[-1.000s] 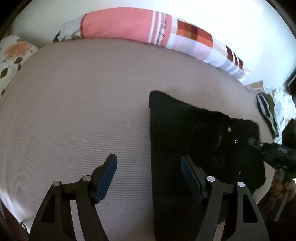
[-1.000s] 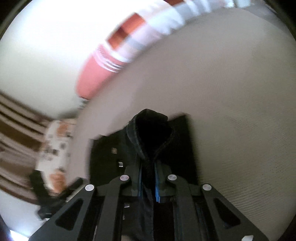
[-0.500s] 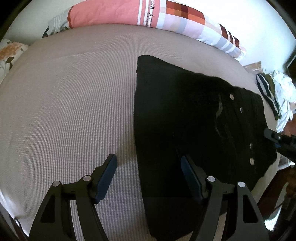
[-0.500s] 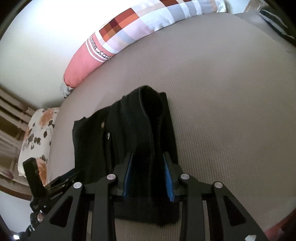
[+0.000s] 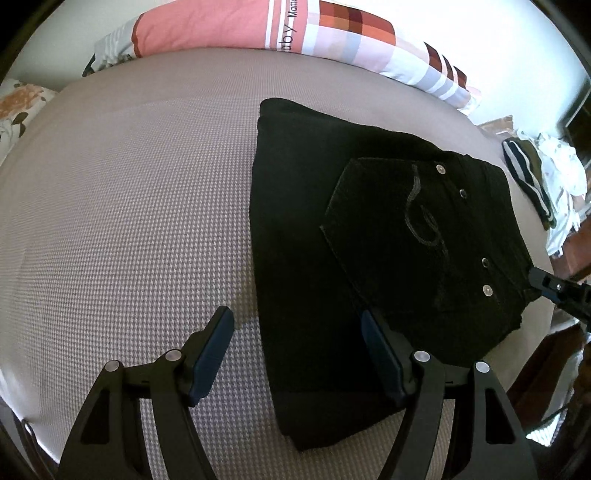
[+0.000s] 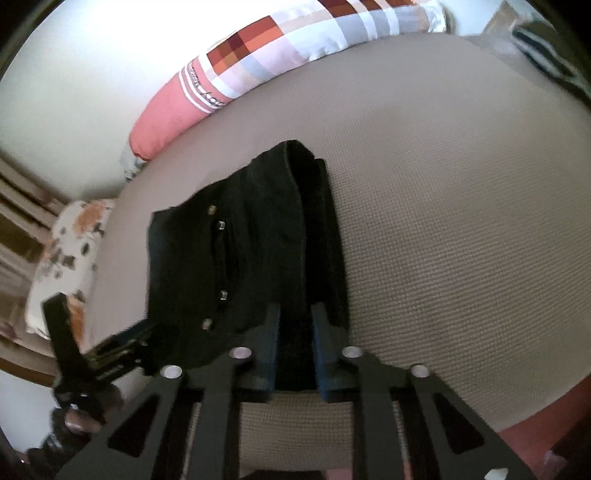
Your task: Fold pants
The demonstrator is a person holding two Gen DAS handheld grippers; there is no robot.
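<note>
Black pants point(image 5: 369, 221) lie folded on the taupe waffle bedcover point(image 5: 129, 221), back pocket and rivets facing up. My left gripper point(image 5: 295, 315) hangs open over their near left edge, one finger above bare cover and the other above the fabric, holding nothing. In the right wrist view the pants point(image 6: 240, 258) show a raised fold running into my right gripper point(image 6: 296, 310). Its jaws are closing, and the blue pads pinch that black fabric at the waist end. From the left wrist view the right gripper point(image 5: 539, 280) meets the pants' right edge.
A long pink and checked bolster point(image 5: 295, 33) lies along the wall at the far side of the bed. A floral pillow point(image 6: 62, 258) sits at one end. Striped and white clothes point(image 5: 535, 184) are piled off the bed's right side. The bed's near edge is just below both grippers.
The bunch of fabric the right gripper held up now lies lower and flatter. Its jaws widened, then narrowed on the fold. The left gripper moved lower and closer to the pants, still open.
</note>
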